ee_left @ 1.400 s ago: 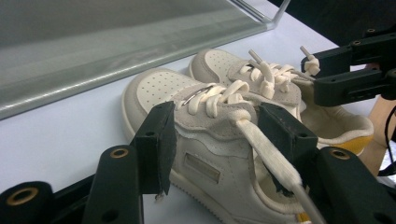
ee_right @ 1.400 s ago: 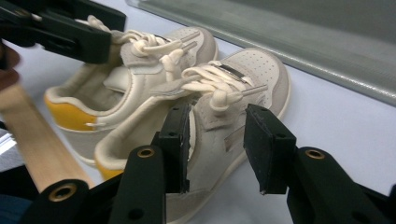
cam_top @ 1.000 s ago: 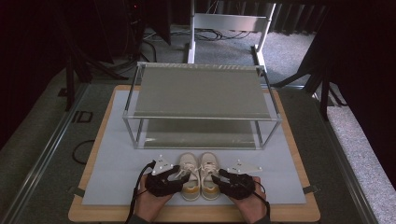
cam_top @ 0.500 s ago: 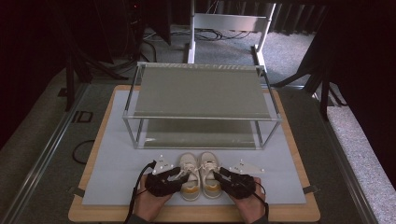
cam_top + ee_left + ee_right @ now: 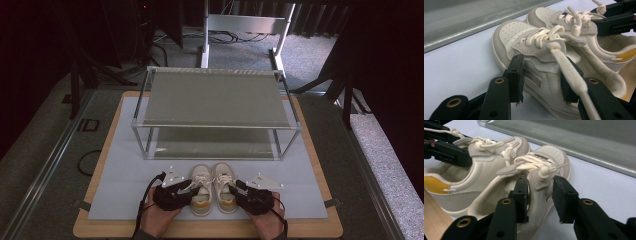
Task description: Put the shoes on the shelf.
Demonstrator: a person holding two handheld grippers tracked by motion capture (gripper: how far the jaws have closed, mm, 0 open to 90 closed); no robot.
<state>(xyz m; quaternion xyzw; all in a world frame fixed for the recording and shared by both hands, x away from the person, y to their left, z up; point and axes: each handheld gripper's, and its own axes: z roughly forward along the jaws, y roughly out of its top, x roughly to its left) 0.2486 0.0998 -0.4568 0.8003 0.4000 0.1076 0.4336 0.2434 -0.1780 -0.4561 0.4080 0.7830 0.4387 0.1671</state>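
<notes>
Low in the high view, 2 hands come in from the bottom edge, each w/ a black gripper. The left gripper point(image 5: 192, 189) sits at the lower middle-left, on the outer side of the left shoe point(image 5: 200, 189). In the left gripper view its jaws stand on both sides of that shoe's point(image 5: 541, 65) side wall, one outside, one inside by the tongue. They have just been closing & look tight on the wall. A flat lace point(image 5: 571, 77) lies over the inner jaw.

The right gripper point(image 5: 239, 189) sits at the lower middle-right, at the right shoe point(image 5: 225, 187). In the right gripper view the inner jaw touches the shoe's point(image 5: 534, 182) side wall, but the outer jaw stands a bit off it, so they're apart. They have just been opening.

Both shoes stand side by side, touching, toes up-frame, on the pale mat point(image 5: 125, 165).

Just past the toes, mid-frame, stands a metal rack point(image 5: 215, 97) w/ 2 grey shelves.
</notes>
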